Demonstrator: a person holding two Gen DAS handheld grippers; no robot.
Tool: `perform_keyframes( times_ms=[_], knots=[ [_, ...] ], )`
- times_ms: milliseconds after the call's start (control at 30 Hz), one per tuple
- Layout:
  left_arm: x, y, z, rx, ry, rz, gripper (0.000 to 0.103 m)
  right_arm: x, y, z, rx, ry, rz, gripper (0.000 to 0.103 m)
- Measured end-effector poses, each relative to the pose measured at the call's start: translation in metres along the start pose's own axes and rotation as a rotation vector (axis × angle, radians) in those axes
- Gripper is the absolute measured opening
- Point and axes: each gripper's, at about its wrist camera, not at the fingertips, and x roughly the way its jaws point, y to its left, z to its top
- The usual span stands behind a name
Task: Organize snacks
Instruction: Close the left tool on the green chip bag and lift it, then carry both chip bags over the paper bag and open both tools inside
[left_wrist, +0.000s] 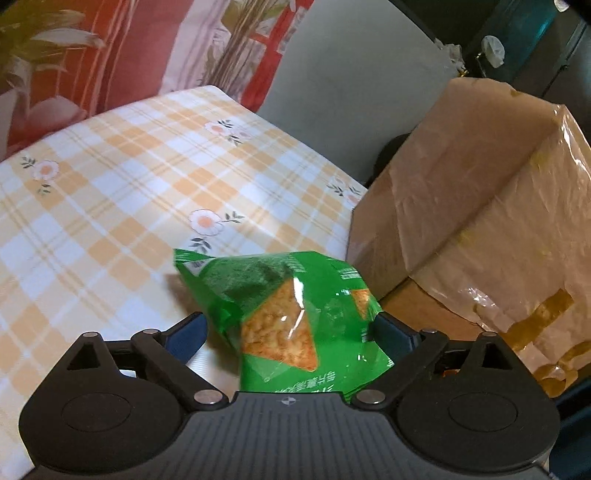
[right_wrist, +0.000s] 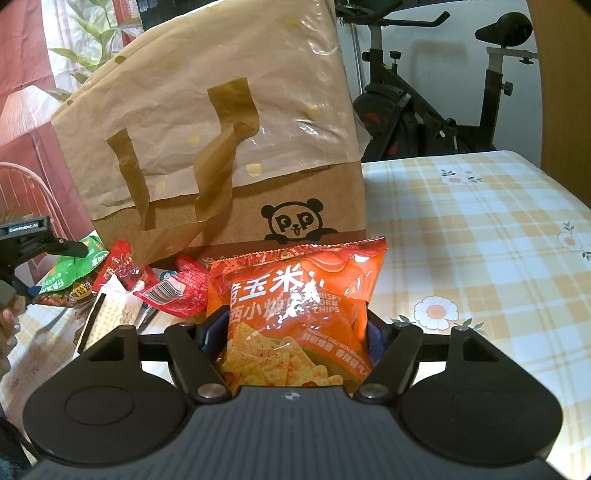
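A green chip bag (left_wrist: 288, 302) lies tilted on the checked tablecloth (left_wrist: 129, 184), between the fingers of my left gripper (left_wrist: 290, 321). The left finger (left_wrist: 188, 332) stands clear of the bag and the right finger sits at the bag's edge, so the grip looks loose and open. My right gripper (right_wrist: 293, 321) is shut on an orange corn chips bag (right_wrist: 299, 295), with pads pressing both its sides, and holds it upright just in front of the brown paper bag (right_wrist: 221, 147). In the right wrist view the left gripper's finger (right_wrist: 70, 248) hangs over the green bag (right_wrist: 70, 277) at far left.
The tall brown paper bag (left_wrist: 461, 221) with a panda print stands on the table. Red packets (right_wrist: 173, 291) and a white cracker pack (right_wrist: 110, 317) lie at its foot. An exercise bike (right_wrist: 424, 110) stands behind the table (right_wrist: 480, 240). A person's hand (right_wrist: 7, 321) shows at the left edge.
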Motion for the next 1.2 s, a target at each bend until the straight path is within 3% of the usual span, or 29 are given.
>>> perform_keyframes(
  times_ms=[100, 167, 267, 500, 700, 1200],
  knots=[
    [0.0, -0.001, -0.003, 0.014, -0.021, -0.01, 0.093, 0.0, 0.0, 0.0, 0.001, 0.0, 0.001, 0.073],
    [-0.004, -0.001, -0.005, 0.035, -0.043, -0.007, 0.083, 0.0, -0.001, 0.0, 0.003, 0.001, 0.002, 0.073],
    [-0.015, -0.003, -0.005, 0.065, -0.077, 0.0, 0.078, 0.001, -0.001, 0.0, 0.01, 0.002, 0.005, 0.073],
    [-0.057, -0.008, -0.016, 0.168, -0.164, -0.006, 0.076, 0.001, -0.002, 0.0, 0.016, 0.002, 0.008, 0.073],
    [-0.088, -0.01, -0.028, 0.184, -0.214, -0.029, 0.076, 0.001, -0.003, 0.0, 0.027, 0.002, 0.014, 0.073],
    [-0.114, -0.016, -0.049, 0.233, -0.223, -0.049, 0.077, -0.014, 0.003, -0.002, 0.012, -0.033, -0.034, 0.072]
  ],
)
